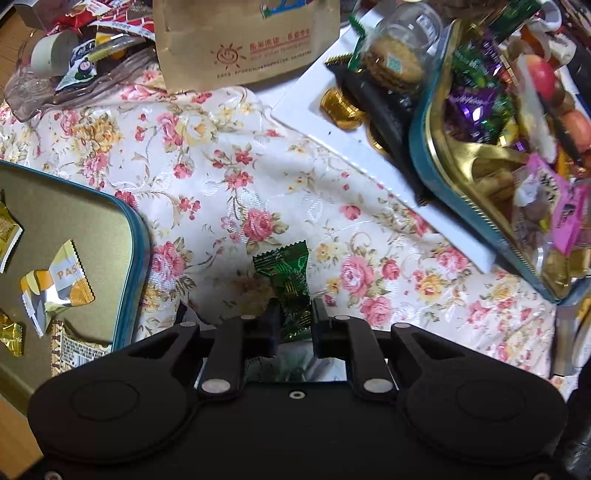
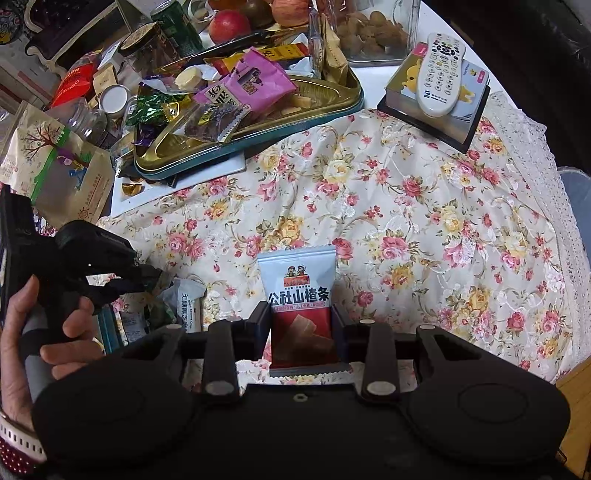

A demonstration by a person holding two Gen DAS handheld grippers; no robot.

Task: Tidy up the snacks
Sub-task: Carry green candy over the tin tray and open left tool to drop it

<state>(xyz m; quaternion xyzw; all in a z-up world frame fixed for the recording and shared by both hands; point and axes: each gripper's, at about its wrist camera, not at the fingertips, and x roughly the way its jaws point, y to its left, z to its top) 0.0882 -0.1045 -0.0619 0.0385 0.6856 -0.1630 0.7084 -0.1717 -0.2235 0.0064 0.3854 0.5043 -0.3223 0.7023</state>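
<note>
In the left wrist view my left gripper (image 1: pixel 297 314) points straight down at the floral tablecloth (image 1: pixel 229 177) and is shut on a green foil candy (image 1: pixel 290 280), which sticks out beyond the fingertips. To its left lies a teal-rimmed gold tin lid (image 1: pixel 136 236) holding several wrapped snacks. My right gripper (image 2: pixel 301 314) is shut on a blue-and-red hawthorn snack packet (image 2: pixel 297 280), held upright over the cloth. The right wrist view also shows the left gripper (image 2: pixel 147 275) at the left, held by a hand (image 2: pixel 55 325).
A teal tin (image 2: pixel 258 140) heaped with candies sits on a white tray (image 1: pixel 306 107) at the back. Nearby are a kraft paper bag (image 1: pixel 243 44), a cookie jar (image 1: pixel 399 55), apples (image 2: pixel 229 24) and a remote control (image 2: pixel 441 74) on a box. The cloth's lace edge (image 2: pixel 546 155) is to the right.
</note>
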